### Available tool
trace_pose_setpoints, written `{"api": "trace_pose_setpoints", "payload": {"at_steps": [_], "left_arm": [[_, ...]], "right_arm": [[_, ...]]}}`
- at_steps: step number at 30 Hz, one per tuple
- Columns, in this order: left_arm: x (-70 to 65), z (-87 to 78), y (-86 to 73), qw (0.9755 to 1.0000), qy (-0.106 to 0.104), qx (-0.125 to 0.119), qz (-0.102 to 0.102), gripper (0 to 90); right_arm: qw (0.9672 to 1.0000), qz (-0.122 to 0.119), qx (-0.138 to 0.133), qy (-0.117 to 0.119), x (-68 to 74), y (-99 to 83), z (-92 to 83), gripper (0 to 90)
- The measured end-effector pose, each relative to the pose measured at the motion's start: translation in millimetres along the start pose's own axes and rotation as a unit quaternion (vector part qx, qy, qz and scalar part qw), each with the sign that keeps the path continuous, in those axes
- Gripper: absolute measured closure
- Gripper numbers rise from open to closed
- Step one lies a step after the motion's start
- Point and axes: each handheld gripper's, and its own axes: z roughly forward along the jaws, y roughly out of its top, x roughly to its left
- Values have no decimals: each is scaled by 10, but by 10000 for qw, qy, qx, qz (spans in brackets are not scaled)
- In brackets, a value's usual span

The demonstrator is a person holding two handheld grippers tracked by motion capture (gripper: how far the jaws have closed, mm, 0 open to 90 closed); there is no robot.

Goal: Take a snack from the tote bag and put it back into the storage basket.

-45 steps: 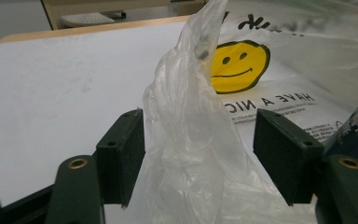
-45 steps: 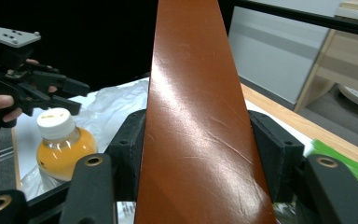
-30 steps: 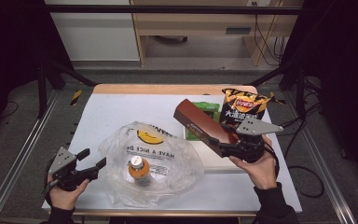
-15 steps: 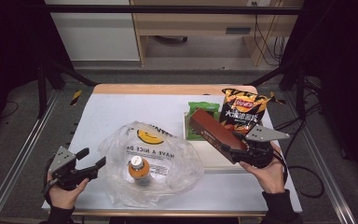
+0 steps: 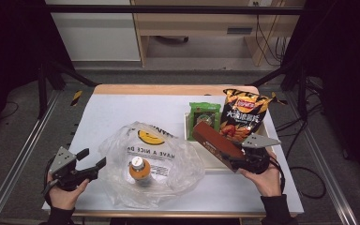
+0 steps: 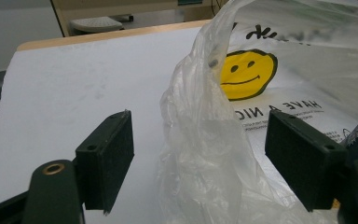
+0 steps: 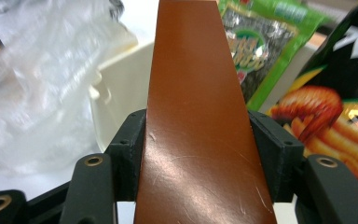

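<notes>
From above we see a white desk (image 5: 122,112) w/ a wooden far edge. The right gripper (image 5: 243,161) is closed on one end of a long brown box (image 5: 215,144), which lies tilted over a shallow white tray (image 5: 187,126). Behind the box stands a dark chips bag (image 5: 243,112), and just beside it a green snack pack (image 5: 204,112) lies in the tray. At centre is a clear plastic bag (image 5: 154,164) w/ a yellow smiley, and an orange-capped bottle (image 5: 139,168) is inside. The left gripper (image 5: 91,161) has its jaws apart near the bag's left edge, not touching it.
</notes>
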Motion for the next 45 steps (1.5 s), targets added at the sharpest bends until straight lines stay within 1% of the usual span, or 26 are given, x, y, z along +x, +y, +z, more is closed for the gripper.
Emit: {"api": "trace_pose_setpoints", "payload": {"at_steps": [2, 4, 9, 11, 13, 17, 21, 26, 34, 36, 37, 38, 40, 45], "left_arm": [[0, 0, 0, 10000, -1, 1, 3, 232], [-1, 2, -1, 10000, 0, 9, 6, 232], [-8, 9, -2, 10000, 41, 31, 39, 232], [-17, 20, -5, 9999, 63, 36, 76, 232], [-24, 38, -14, 9999, 59, 90, 103, 232], [-15, 65, -34, 9999, 48, 138, 66, 232], [-8, 60, -33, 9999, 44, 119, 52, 232], [-10, 62, -32, 9999, 32, 117, 61, 233], [-21, 70, -33, 9999, 19, 135, 72, 233], [-21, 71, -33, 9999, 9, 146, 71, 233], [-20, 71, -34, 9999, 11, 151, 65, 233], [-18, 70, -34, 9999, 15, 153, 66, 233], [-19, 67, -35, 9999, 9, 137, 52, 233], [-20, 64, -35, 9999, -2, 138, 43, 233]], "right_arm": [[9999, -49, 124, -25, -2, -21, 30, 435], [9999, 2, 160, 39, -9, -52, 57, 436], [9995, 44, 291, 91, -10, -100, 108, 435], [9993, 4, 364, 108, -6, -121, 136, 435], [9989, -52, 467, 47, 12, -125, 156, 435], [9985, -44, 545, 94, 27, -131, 187, 435], [9981, -20, 615, 102, 35, -138, 209, 434], [9969, -46, 774, 92, 42, -149, 270, 434], [9969, 17, 776, 111, 3, -150, 291, 428], [9969, -7, 779, 99, 0, -150, 293, 417], [9969, -4, 789, 72, 5, -150, 295, 403], [9966, -40, 819, -27, 10, -149, 299, 376], [9966, -2, 813, -99, 14, -146, 288, 359], [9978, 129, 614, -229, 25, -136, 192, 350]]}}
